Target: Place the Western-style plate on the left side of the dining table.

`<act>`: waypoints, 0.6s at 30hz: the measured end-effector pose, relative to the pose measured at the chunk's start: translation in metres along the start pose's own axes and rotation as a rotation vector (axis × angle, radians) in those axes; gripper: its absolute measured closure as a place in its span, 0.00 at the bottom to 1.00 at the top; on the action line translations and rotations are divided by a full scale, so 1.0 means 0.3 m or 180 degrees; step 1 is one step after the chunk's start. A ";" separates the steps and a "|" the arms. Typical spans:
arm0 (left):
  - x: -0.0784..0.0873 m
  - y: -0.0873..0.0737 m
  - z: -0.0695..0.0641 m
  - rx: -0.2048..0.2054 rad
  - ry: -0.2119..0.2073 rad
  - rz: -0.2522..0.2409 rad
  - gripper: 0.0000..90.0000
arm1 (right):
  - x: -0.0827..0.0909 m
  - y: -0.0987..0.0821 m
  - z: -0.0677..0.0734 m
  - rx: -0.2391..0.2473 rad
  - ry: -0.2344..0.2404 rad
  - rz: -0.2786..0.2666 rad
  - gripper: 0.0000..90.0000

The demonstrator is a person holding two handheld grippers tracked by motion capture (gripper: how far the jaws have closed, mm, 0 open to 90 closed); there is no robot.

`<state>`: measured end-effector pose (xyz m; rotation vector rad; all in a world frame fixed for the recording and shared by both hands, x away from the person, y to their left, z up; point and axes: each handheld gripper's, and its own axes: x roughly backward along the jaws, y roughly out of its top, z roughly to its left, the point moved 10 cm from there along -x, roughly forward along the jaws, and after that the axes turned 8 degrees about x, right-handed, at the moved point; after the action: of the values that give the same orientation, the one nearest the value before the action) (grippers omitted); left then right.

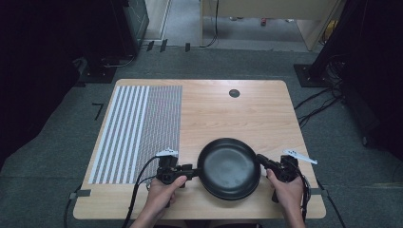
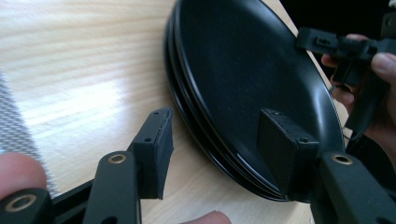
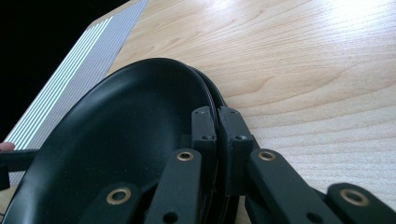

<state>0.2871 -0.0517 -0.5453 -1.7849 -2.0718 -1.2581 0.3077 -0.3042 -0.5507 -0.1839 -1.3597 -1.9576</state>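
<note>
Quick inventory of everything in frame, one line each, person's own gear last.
plates: stack, count unclear (rims suggest several), black, near edge of the table between the two grippers
patterned mat: one, white and grey striped and meshed, left part of the table
table: one, light wood, on grey floor
round hole cover: one, dark, far side of table
left gripper: one, black, jaws open astride the stack's rim, pads off it
right gripper: one, black, clamped on the stack's rim
hands: two, holding the grippers
</note>
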 end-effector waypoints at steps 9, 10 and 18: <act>-0.022 -0.020 -0.030 -0.0089 -0.0075 0.0058 0.53 | -0.001 -0.002 0.005 -0.0014 0.0007 0.0001 0.96; -0.021 -0.020 -0.029 -0.0089 -0.0070 0.0059 0.54 | -0.001 -0.002 0.005 -0.0017 0.0007 0.0003 0.96; -0.019 -0.015 -0.020 0.0010 -0.0092 0.0017 0.59 | -0.004 -0.004 0.011 -0.0011 0.0002 0.0013 0.96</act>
<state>0.2824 -0.0596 -0.5471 -1.8166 -2.0814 -1.2342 0.3068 -0.3007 -0.5509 -0.1876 -1.3548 -1.9566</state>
